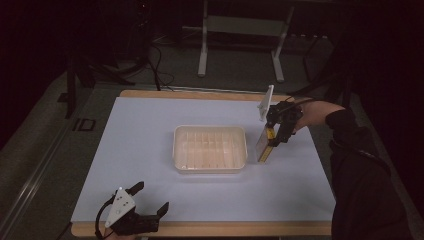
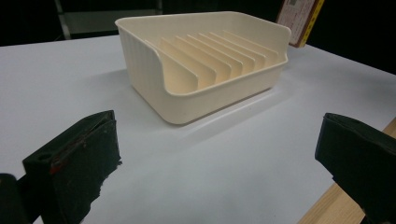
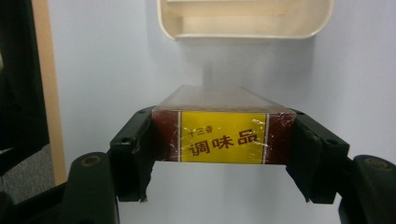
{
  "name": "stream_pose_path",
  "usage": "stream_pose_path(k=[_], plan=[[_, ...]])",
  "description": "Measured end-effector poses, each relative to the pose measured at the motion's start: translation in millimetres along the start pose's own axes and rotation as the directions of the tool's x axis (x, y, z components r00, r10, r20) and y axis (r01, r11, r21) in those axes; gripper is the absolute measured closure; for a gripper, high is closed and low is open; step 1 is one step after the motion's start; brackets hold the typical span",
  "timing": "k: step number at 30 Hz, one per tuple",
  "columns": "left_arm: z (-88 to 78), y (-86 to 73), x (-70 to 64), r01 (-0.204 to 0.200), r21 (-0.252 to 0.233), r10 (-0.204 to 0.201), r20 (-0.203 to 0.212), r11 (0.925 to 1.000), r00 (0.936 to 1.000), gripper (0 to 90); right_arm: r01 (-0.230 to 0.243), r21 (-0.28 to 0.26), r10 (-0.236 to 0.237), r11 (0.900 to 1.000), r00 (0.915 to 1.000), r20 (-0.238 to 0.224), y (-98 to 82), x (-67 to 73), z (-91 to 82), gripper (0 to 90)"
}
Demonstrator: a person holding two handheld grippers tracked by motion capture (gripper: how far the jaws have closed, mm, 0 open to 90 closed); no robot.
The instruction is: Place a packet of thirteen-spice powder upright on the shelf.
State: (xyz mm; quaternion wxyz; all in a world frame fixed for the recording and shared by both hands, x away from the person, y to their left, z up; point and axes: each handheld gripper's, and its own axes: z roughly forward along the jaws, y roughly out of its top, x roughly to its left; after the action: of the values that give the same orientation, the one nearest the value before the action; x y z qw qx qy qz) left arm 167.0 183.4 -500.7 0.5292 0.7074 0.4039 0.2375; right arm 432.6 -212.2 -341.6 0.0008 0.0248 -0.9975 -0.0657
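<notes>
pickup's done, right gripper (image 1: 272, 142) clamped on the flat cellophane-wrapped red-and-yellow seasoning box (image 3: 224, 135), still needs slotting into the empty cream plastic divider rack (image 1: 210, 148) (left gripper (image 1: 150, 199) jaws apart, idle)

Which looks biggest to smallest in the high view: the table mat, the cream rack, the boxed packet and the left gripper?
1. Table mat.
2. Cream rack.
3. Left gripper, though it is nearer the camera, so its rank is unsure.
4. Boxed packet, seen edge-on in the right gripper.
</notes>
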Motion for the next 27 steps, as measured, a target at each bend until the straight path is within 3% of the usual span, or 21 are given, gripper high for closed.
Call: stream_pose_path(k=[5,16,27], plan=[[0.2,0.1,0.3,0.002,0.0,-0.002,-0.001,1.0,1.0,0.0,0.008,-0.005,-0.008,1.0,0.9999,-0.012,4.3,6.1,-9.9,32.0],[0.6,0.2,0.0,0.0,0.0,0.0,0.005,1.0,1.0,0.0,0.042,-0.017,-0.042,0.999,0.999,0.016,23.9,15.8,-37.3,32.0],[0.2,0.3,-0.4,-0.004,0.0,0.004,0.007,1.0,1.0,0.0,0.06,-0.018,-0.06,0.998,0.9981,0.014,47.0,20.2,-45.0,32.0]])
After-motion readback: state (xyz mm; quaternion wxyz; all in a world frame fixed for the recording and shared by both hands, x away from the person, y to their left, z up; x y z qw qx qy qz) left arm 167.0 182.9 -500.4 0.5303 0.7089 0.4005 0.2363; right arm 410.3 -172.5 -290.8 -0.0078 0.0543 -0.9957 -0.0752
